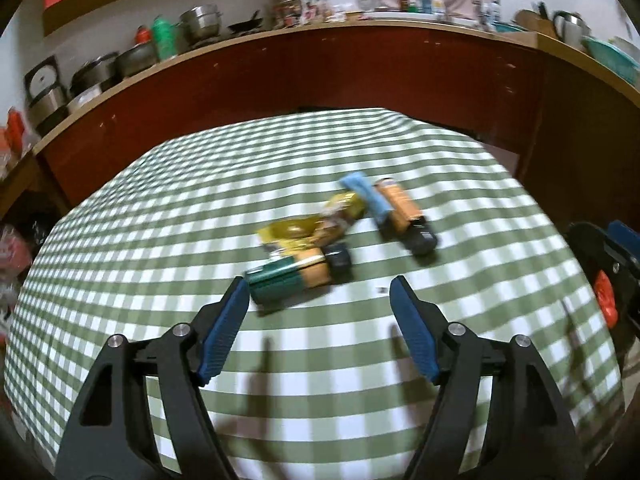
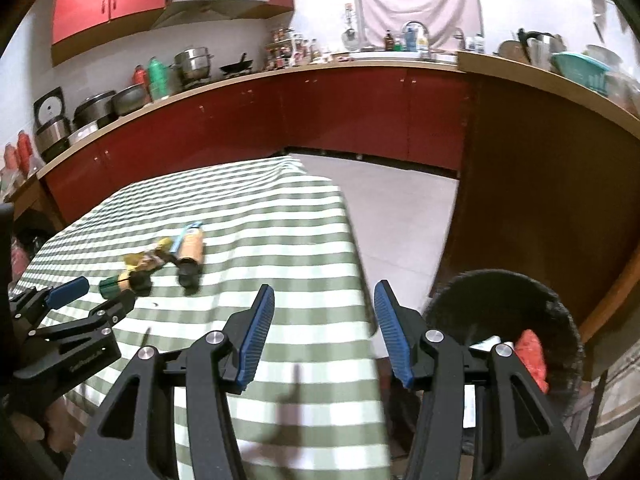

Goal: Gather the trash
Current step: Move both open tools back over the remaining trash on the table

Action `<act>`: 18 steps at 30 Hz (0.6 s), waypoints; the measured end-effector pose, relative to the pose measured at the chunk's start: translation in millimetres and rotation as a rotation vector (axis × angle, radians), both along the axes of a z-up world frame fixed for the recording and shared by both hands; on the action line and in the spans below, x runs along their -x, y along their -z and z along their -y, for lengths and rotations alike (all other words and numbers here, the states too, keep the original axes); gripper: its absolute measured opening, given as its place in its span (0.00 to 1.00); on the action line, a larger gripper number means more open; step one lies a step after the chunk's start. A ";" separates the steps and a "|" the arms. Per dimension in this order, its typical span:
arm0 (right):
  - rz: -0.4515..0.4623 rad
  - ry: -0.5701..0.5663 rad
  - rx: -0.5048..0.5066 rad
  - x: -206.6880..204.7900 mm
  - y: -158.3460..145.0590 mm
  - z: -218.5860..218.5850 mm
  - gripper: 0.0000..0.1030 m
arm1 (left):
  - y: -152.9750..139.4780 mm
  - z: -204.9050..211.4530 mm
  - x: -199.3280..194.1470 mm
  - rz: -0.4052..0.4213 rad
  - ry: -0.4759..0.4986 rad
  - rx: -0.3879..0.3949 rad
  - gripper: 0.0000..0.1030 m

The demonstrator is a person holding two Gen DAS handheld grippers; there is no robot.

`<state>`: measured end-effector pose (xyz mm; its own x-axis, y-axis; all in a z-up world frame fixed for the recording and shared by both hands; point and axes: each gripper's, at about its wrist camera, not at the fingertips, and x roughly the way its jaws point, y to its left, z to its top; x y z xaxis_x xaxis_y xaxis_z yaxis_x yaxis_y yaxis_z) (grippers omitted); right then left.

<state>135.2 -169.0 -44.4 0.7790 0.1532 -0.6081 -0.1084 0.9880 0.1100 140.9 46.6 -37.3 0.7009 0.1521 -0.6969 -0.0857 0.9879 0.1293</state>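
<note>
Where the green-checked table (image 1: 168, 208) takes up most of the room in front of the red kitchen cabinets (image 2: 360, 112), everything else can be placed from it. Off the table's right edge, down on the floor side, stands a black trash bin (image 2: 560, 320) with something red and a bit of white already in it. The right gripper (image 2: 324, 308) hangs over that same edge, its jaws spread wide and holding nothing, the bin just to its right. The left gripper (image 1: 318, 300) hovers above the near middle of the table, jaws also wide apart and empty. The trash lies in a loose cluster near the table's centre: a green-and-tan bottle (image 1: 292, 278) on its side, just ahead of the left jaw tip and not between the jaws; a crumpled yellow wrapper (image 1: 316, 222) touching it behind; then an orange bottle (image 1: 404, 210) with a dark cap, a blue packet (image 1: 370, 196) lying against it.
</note>
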 end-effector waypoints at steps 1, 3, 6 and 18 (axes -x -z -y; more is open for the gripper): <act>-0.002 -0.007 0.001 -0.9 0.2 -3.0 0.50 | 0.6 -3.2 -1.3 -0.003 -0.009 0.002 0.69; -0.009 -0.026 0.004 -5.6 1.0 -12.0 0.50 | 1.1 -9.4 -3.0 -0.007 -0.023 0.006 0.69; -0.018 -0.046 0.012 -10.6 1.4 -22.8 0.50 | 2.8 -15.5 -6.9 -0.012 -0.027 0.012 0.71; -0.040 -0.071 0.011 -20.1 1.9 -33.2 0.52 | 21.3 -25.9 -30.9 -0.112 0.023 0.080 0.77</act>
<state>155.2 -135.8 -46.2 0.7414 0.2003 -0.6405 -0.1738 0.9792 0.1050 171.8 72.5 -58.6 0.6210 0.0776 -0.7799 -0.0525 0.9970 0.0574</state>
